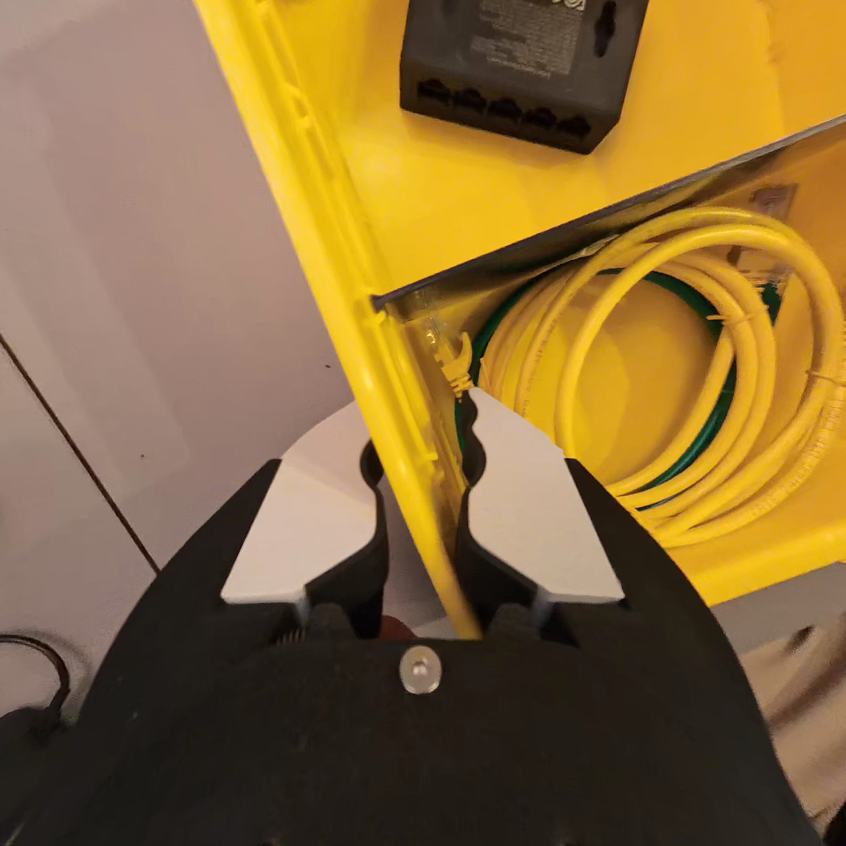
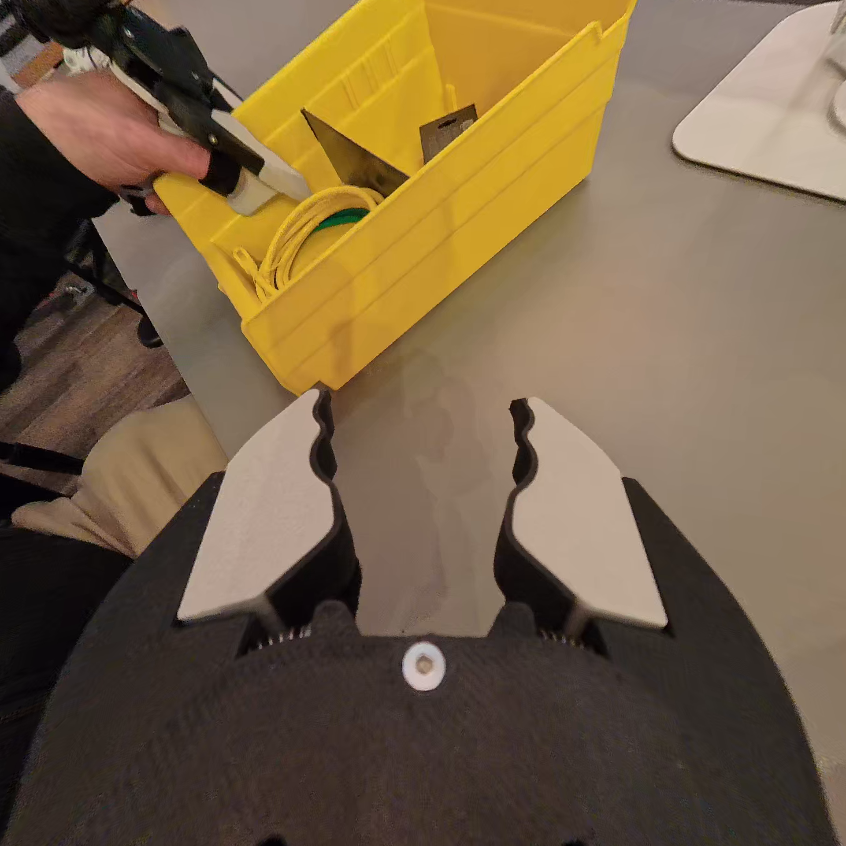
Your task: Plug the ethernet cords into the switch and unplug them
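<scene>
A yellow bin (image 1: 412, 206) holds a black switch (image 1: 517, 73) in its far compartment, behind a dark divider (image 1: 595, 219). The near compartment holds coiled yellow cords (image 1: 641, 366) and a green cord (image 1: 714, 425). My left gripper (image 1: 412, 412) straddles the bin's wall, jaws narrowed but apart. A yellow cord runs along its right pad, and the cord's plug (image 1: 459, 371) sticks out past the tip. In the right wrist view the left gripper (image 2: 284, 192) dips into the bin (image 2: 412, 274), and the switch (image 2: 446, 137) leans inside. My right gripper (image 2: 421, 403) is open and empty above the table, near the bin's corner.
The bin stands on a grey table (image 2: 641, 320) near its left edge, with wood floor (image 2: 68, 366) beyond. A person's hand (image 2: 100, 132) holds the left gripper. A white flat stand (image 2: 769, 119) lies at the far right. Beige fabric (image 2: 137, 467) lies below the table edge. My hands' fingertips stand some 30 centimetres from each other.
</scene>
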Demonstrator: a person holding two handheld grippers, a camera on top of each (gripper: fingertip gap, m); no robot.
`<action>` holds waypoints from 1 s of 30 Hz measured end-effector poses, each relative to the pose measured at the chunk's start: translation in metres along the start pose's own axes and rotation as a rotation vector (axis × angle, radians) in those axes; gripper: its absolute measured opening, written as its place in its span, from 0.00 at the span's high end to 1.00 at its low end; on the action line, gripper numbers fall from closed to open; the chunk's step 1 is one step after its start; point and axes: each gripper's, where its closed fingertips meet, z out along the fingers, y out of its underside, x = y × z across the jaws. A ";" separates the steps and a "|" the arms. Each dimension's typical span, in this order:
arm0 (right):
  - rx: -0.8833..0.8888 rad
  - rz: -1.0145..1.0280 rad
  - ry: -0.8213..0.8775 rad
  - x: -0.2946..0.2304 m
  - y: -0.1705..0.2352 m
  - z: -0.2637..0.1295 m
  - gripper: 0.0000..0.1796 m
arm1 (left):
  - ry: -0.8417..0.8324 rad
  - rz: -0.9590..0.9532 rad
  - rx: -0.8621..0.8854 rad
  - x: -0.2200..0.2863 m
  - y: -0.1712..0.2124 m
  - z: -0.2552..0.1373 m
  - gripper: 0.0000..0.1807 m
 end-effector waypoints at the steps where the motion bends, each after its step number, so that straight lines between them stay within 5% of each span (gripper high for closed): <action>1: -0.010 -0.005 -0.001 -0.001 0.003 0.003 0.58 | 0.002 0.003 0.002 0.001 0.001 -0.001 0.86; 9: -0.080 -0.055 0.018 0.008 0.023 0.010 0.57 | 0.028 -0.119 0.054 -0.011 0.012 -0.008 0.85; 11: -0.082 -0.069 0.028 0.008 0.024 0.010 0.57 | -0.097 -0.133 0.089 -0.034 0.011 -0.022 0.61; 17: -0.056 -0.111 0.018 0.003 0.017 0.011 0.57 | -0.108 0.032 0.295 -0.014 -0.066 -0.092 0.50; 22: -0.066 -0.132 -0.004 -0.003 0.018 0.014 0.58 | -0.103 0.269 0.069 0.026 -0.109 -0.037 0.39; 30: -0.067 -0.159 -0.005 -0.002 0.020 0.009 0.59 | -0.009 0.120 -0.284 0.016 -0.110 0.041 0.37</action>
